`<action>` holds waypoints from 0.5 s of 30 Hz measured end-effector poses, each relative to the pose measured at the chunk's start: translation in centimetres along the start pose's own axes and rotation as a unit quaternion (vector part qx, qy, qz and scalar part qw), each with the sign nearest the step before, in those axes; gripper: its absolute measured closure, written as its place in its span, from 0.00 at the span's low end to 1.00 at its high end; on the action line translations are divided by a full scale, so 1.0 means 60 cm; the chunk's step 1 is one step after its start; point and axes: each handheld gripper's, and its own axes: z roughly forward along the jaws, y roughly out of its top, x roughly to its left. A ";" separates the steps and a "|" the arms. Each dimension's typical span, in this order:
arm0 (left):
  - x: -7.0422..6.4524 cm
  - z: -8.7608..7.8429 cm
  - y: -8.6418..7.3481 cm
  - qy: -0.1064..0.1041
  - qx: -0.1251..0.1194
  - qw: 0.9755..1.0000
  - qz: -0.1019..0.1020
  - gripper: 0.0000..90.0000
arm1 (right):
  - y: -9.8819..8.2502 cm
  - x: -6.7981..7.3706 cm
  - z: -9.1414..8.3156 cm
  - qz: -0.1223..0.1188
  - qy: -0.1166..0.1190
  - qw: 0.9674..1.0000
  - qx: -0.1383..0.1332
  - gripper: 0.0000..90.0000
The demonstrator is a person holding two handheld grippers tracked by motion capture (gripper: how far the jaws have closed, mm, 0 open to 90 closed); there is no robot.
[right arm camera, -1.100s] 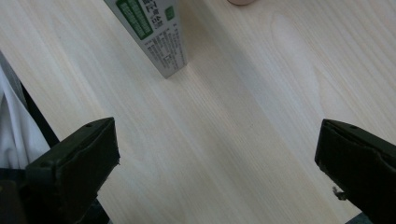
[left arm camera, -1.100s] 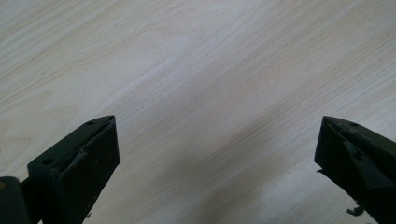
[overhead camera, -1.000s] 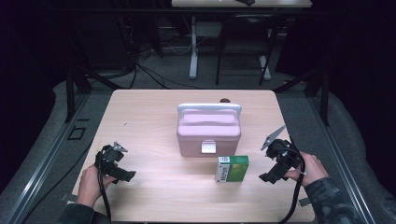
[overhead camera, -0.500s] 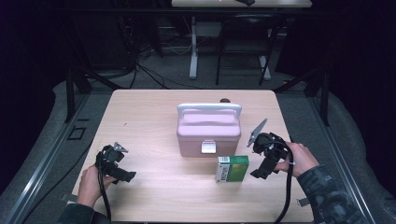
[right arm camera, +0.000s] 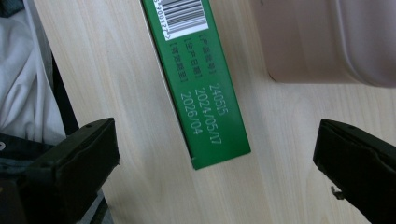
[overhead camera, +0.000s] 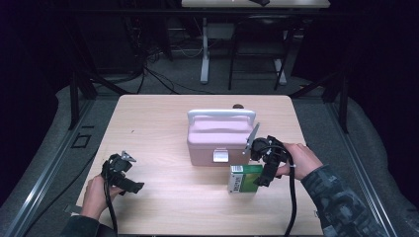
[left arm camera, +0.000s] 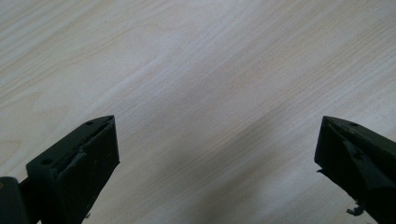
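The green box lies on the tabletop at 5 o'clock from the pink case. The right tongs, spread wide, hover at its right end; the left tongs rest spread at 8 o'clock

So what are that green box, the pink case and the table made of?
The green box looks like printed cardboard: sharp folded edges, a barcode and dates on a slightly glossy side. The pink case seems to be moulded plastic, smooth with rounded corners and a white latch. The table shows pale wood grain, possibly laminate.
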 end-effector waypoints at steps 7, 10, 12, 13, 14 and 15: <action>0.000 0.001 0.001 0.000 0.001 1.000 0.001 0.00 | 0.020 0.004 0.009 -0.028 0.005 0.999 0.020 0.00; -0.001 0.000 0.001 0.000 0.002 1.000 0.002 0.00 | 0.027 0.005 0.013 -0.037 0.005 0.999 0.026 0.00; -0.001 -0.001 0.000 0.000 0.000 1.000 0.001 0.00 | 0.036 0.008 0.014 -0.045 0.005 0.999 0.031 0.02; 0.000 -0.001 0.000 0.000 0.000 1.000 0.001 0.00 | 0.036 0.008 0.014 -0.045 0.005 0.999 0.031 0.02; 0.000 0.000 0.001 0.000 0.001 1.000 0.001 0.00 | 0.038 0.009 0.015 -0.046 0.005 0.998 0.033 0.04; 0.000 0.001 0.001 0.000 0.003 1.000 0.001 0.00 | 0.043 0.009 0.015 -0.053 0.007 0.998 0.036 0.08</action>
